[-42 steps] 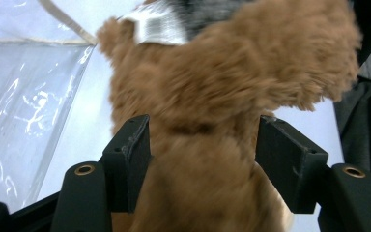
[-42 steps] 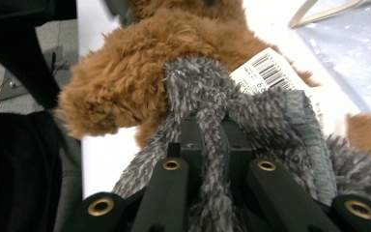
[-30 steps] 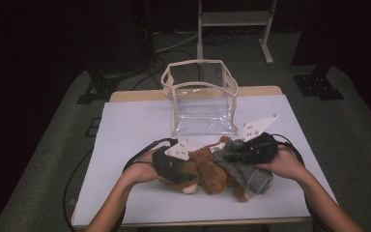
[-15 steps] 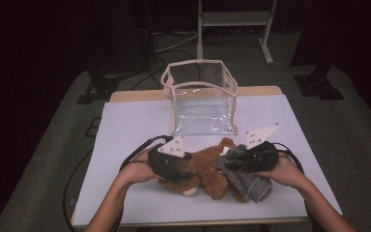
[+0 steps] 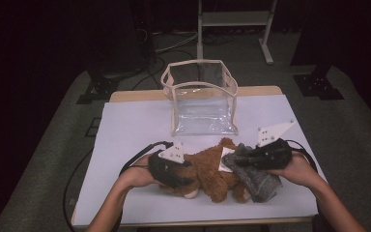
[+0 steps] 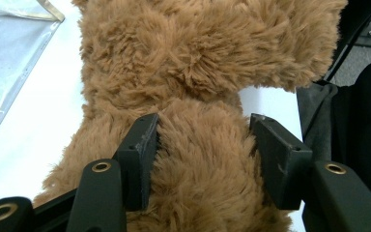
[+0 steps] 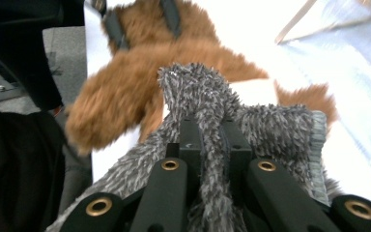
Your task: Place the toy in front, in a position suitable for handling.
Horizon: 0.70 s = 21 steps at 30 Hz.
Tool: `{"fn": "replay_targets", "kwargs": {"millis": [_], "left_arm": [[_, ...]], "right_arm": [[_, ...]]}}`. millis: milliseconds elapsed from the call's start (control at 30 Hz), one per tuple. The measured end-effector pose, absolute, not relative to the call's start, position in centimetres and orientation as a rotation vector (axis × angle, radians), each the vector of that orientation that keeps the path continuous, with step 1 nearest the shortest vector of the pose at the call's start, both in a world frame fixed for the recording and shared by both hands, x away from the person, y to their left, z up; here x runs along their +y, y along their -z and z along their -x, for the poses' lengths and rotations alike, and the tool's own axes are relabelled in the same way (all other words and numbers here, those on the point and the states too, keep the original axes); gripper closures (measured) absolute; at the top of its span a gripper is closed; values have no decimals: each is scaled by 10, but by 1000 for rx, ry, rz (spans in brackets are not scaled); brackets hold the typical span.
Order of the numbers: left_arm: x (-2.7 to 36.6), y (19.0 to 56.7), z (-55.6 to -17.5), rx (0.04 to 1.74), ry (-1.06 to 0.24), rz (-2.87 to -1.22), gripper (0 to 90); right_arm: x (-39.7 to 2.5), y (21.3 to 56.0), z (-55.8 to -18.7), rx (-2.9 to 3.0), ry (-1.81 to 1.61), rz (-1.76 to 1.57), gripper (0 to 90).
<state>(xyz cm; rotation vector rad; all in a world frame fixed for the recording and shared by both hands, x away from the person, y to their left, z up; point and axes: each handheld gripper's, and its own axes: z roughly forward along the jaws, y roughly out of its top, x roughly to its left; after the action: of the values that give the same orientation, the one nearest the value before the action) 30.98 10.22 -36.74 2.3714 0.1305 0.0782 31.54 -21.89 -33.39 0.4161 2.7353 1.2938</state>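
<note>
The left tool (image 6: 203, 145) has its jaws set on either side of a thick fold of the bear (image 6: 198, 72), pressing into the brown fur and gripping it. In the high view this tool (image 5: 171, 169) sits at the bear's (image 5: 207, 171) left end, with the person's left hand (image 5: 135, 175) behind it on the near left of the surface (image 5: 135, 125).

The right tool (image 7: 210, 140) is clamped tight on a bunched ridge of the grey cloth (image 7: 280, 130), which rises between the jaws and spreads out on both sides. In the high view the right tool (image 5: 265, 157) lies over the cloth (image 5: 258, 176) at the bear's right end, held by the right hand (image 5: 297, 169).

The bear lies across the near middle of the surface, between the two tools, and the cloth touches and partly covers its right side. A white tag (image 5: 225, 159) shows where bear and cloth meet.

Just beyond the bear, farther back and about centred, stands a clear bag (image 5: 203, 104) with pale trim, upright and open at the top. Its near wall is close to the bear; whether they touch cannot be told.
</note>
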Motion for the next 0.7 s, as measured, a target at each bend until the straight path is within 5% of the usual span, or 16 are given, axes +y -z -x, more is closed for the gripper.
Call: {"fn": "replay_targets", "kwargs": {"millis": [300, 700], "left_arm": [[104, 368, -301, 101, -95, -2384, 444], [120, 346, -310, 166, -150, -2351, 407]], "right_arm": [[-164, 331, -338, 2784, -1253, -312, 818], [-186, 355, -326, 2804, -1325, -367, 821]]}}
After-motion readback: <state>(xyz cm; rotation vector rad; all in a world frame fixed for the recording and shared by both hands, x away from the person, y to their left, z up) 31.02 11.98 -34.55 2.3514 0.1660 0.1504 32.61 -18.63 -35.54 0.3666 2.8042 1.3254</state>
